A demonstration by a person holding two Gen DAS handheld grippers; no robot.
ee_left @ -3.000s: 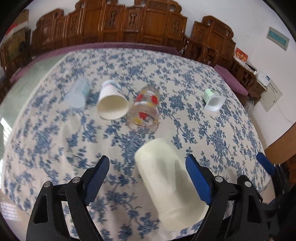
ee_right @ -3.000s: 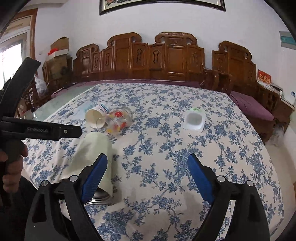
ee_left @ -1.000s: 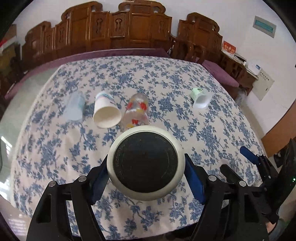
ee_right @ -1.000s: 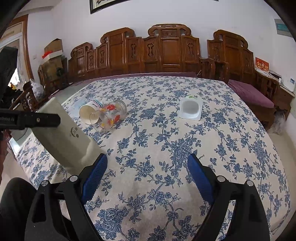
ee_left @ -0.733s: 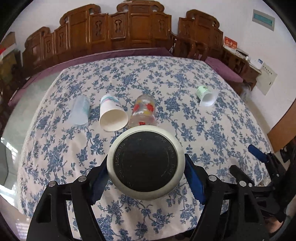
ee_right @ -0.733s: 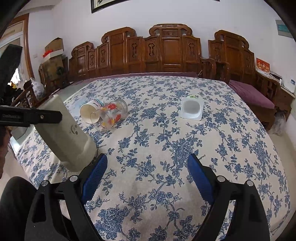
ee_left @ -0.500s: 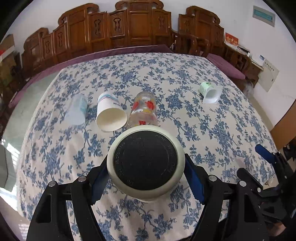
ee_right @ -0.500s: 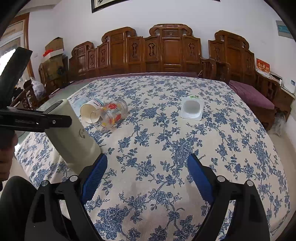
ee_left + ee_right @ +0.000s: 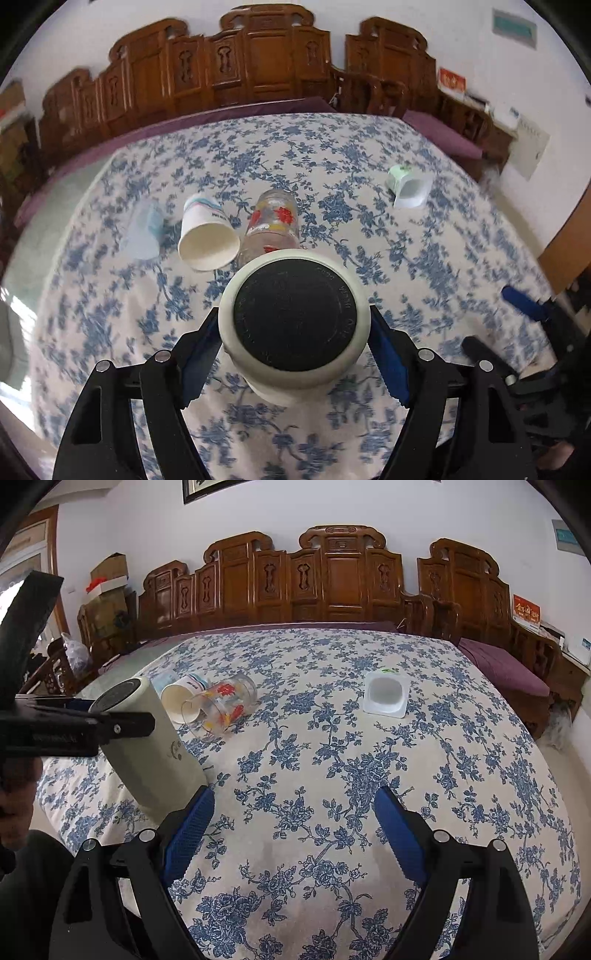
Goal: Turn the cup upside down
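My left gripper is shut on a cream cup with a black base facing the camera. In the right wrist view the cream cup stands with its black base up and its lower end on or just above the flowered tablecloth, slightly tilted, the left gripper clamped on its upper part. My right gripper is open and empty above the cloth, to the right of the cup.
A paper cup, a printed glass and a clear plastic cup lie on their sides behind the cream cup. A small white tub lies far right. Carved wooden chairs line the far edge.
The left gripper picked the lying cream cup up and turned it base-up. Over the last second it has lowered the cup toward the cloth. The right gripper has stayed still.
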